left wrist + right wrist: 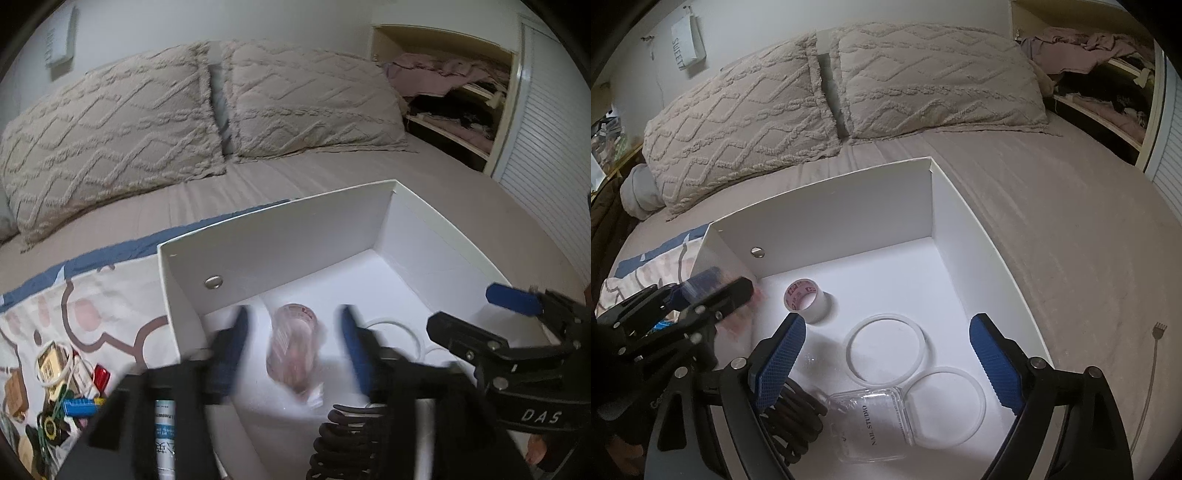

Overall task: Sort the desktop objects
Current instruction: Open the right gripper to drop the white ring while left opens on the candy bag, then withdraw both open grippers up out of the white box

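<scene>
A white open box (280, 229) (827, 221) stands on the bed. My left gripper (295, 349) (720, 290) hangs over its left side, open; a blurred pinkish see-through item (293, 350) lies between the blue pads with a gap on each side. My right gripper (888, 356) (480, 314) is open over the box's near right part, nothing between its fingers. Under it lie a white ring (884, 315), a second ring (975, 406) and a clear "NAIL STUDIO" case (871, 424). A tape roll (807, 301) stands on the box floor, and black hair ties (798, 417) (343, 435) lie near the front.
Left of the box, a patterned cloth (110, 295) carries a heap of small items (62, 387), with a white tube (164, 435) beside them. Two knitted pillows (849, 92) lie at the bed's head, shelves of clothes (454, 99) stand far right, and a thin cable (1148, 373) lies on the sheet.
</scene>
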`<state>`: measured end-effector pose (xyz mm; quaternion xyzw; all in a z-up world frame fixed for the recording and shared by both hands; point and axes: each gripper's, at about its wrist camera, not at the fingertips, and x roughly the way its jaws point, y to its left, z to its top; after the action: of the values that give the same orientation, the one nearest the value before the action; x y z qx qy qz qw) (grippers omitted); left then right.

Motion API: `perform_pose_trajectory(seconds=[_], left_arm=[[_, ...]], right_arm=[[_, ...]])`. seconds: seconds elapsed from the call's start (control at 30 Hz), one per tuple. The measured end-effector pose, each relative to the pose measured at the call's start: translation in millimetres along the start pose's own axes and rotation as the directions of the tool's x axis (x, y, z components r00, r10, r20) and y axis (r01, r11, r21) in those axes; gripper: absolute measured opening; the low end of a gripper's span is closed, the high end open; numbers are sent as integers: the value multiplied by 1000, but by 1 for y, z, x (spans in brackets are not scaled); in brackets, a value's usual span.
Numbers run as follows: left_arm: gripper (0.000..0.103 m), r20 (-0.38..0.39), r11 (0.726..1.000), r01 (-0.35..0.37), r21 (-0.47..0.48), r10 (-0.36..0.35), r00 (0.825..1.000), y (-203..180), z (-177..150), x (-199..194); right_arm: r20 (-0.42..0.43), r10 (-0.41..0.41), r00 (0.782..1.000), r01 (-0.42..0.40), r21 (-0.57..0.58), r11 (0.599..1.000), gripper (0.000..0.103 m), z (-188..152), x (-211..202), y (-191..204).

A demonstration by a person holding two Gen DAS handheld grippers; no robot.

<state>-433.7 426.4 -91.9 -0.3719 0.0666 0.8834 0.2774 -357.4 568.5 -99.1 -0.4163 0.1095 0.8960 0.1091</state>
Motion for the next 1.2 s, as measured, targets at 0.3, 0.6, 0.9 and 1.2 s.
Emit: perform_pose_trajectory(seconds=[0.3,0.6,0.9,1.2], left_arm=[[62,16,1000,-19,-5,20,1000,0,-3,-5],[62,20,997,-5,-73,6,1000,13,-4,-9],[62,29,999,-28,-42,29,999,17,-10,-25],[72,52,999,-34,-13,35,998,15,-16,-50]], right_arm=[[6,-12,1000,12,-7,1000,90,-1,-1,2],[14,-29,999,30,-20,999,90,-1,-6,2],[27,-62,998,63,-21,998,90,-4,-17,3],[91,-93,991,97,-37,995,90,-16,-43,12]])
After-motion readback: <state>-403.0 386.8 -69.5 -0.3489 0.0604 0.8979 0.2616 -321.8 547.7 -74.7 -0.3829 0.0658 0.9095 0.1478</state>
